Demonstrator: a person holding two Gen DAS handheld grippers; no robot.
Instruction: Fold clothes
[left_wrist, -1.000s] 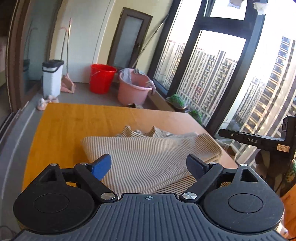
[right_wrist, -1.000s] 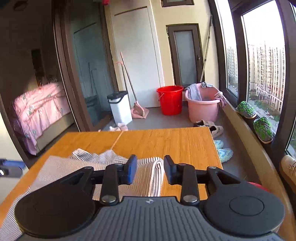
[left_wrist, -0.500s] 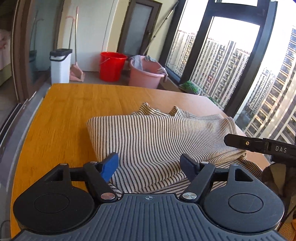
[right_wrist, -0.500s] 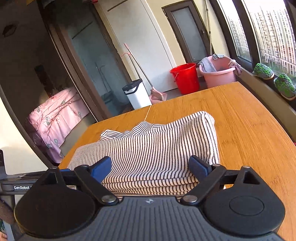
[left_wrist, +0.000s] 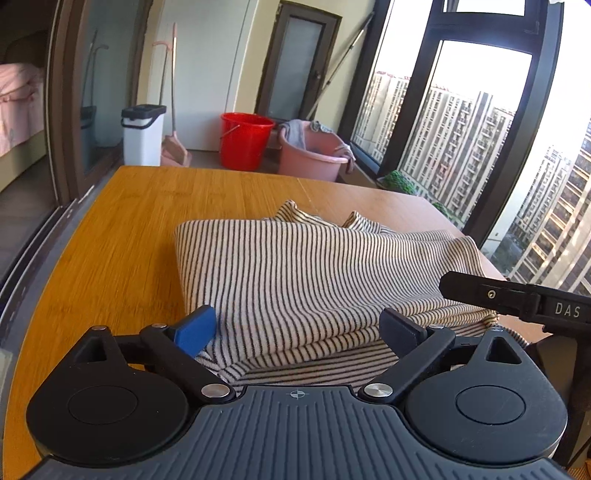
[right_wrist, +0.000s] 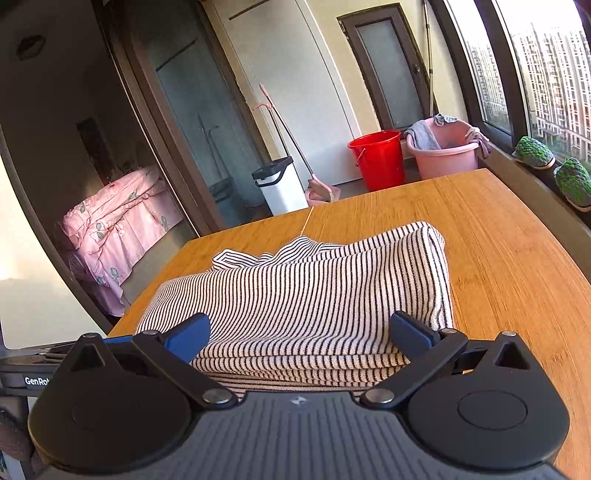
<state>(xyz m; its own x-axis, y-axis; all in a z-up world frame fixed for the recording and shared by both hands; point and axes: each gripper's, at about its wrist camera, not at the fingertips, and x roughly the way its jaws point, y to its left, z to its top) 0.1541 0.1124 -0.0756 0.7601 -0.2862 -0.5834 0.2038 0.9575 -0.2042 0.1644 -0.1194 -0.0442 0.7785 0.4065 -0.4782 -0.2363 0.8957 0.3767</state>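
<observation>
Two grippers angled down at a folded striped shirt (left_wrist: 314, 273) on the table (left_wrist: 122, 236), left gripper (left_wrist: 299, 330) and right gripper (right_wrist: 299, 332) both opening wide, pads straddling the near edge, nothing pinched

warm window daylight, blown-out sky, fisheye-bent edges

Since a second ago both grippers have come lower and closer to the folded black-and-white striped garment (left_wrist: 314, 280), which now fills more of each wrist view. The right gripper (right_wrist: 301, 338), then nearly closed above the cloth, now stands spread wide, its jaws opening, astride the near folded edge. The left gripper (left_wrist: 299, 330) narrowed briefly; its jaws are opening again, the fabric's near edge lying between them.
</observation>
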